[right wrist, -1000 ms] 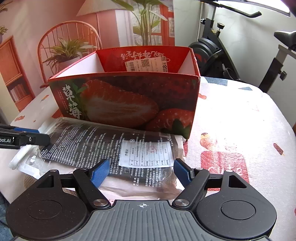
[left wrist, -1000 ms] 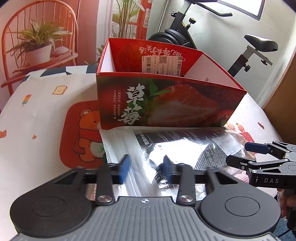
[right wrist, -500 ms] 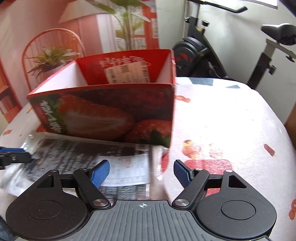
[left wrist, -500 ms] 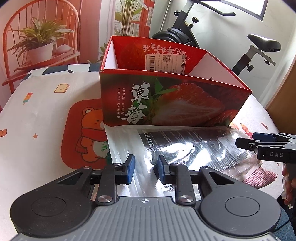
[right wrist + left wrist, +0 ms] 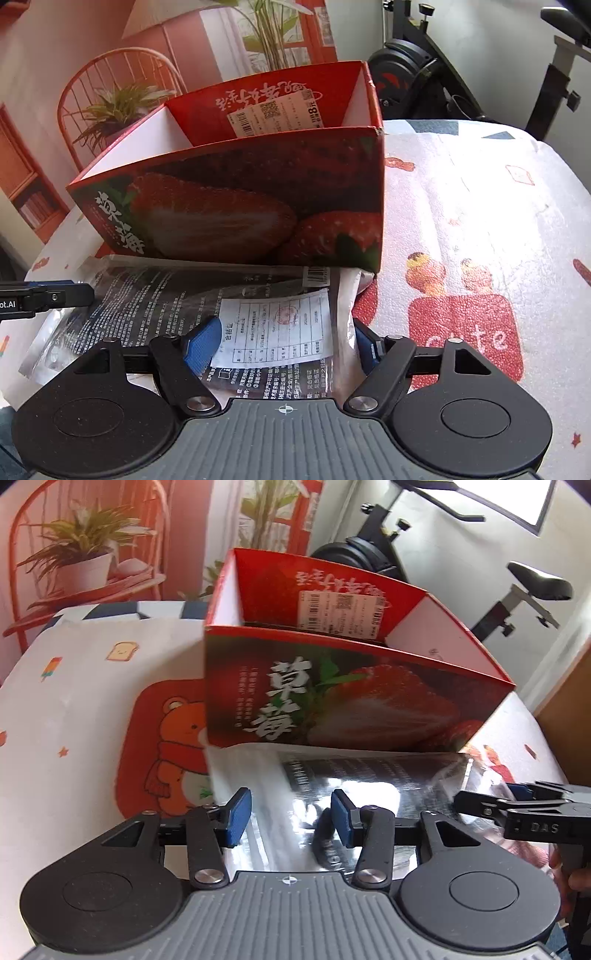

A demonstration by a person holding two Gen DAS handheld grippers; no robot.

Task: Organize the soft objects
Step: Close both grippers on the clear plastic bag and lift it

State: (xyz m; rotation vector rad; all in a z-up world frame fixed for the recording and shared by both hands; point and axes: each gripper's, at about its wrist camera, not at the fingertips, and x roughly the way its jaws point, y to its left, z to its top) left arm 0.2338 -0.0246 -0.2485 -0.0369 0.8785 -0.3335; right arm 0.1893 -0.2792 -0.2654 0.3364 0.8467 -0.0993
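A clear plastic bag (image 5: 369, 775) with black print and a white label (image 5: 273, 328) lies flat on the table against the front of an open red strawberry carton (image 5: 332, 709) (image 5: 240, 206). My left gripper (image 5: 290, 819) hovers over the bag's left part. Its jaws are opening, with only the bag's shiny surface below the gap between the pads. My right gripper (image 5: 282, 347) is open and straddles the bag's right end. Its left pad (image 5: 201, 347) lies over the print, and the bag's edge half hides the right pad. Each gripper shows in the other's view (image 5: 517, 805) (image 5: 44, 295).
A cartoon-print cloth (image 5: 480, 206) covers the table (image 5: 74, 686), with a bear patch left of the carton. Behind the table stand an orange chair with a potted plant (image 5: 81, 561) and an exercise bike (image 5: 517, 587). A hand (image 5: 569, 871) holds the right gripper.
The left jaws narrowed over the bag, then spread apart. The right gripper swung away to the right, then came back so the bag's right end lies between its fingers.
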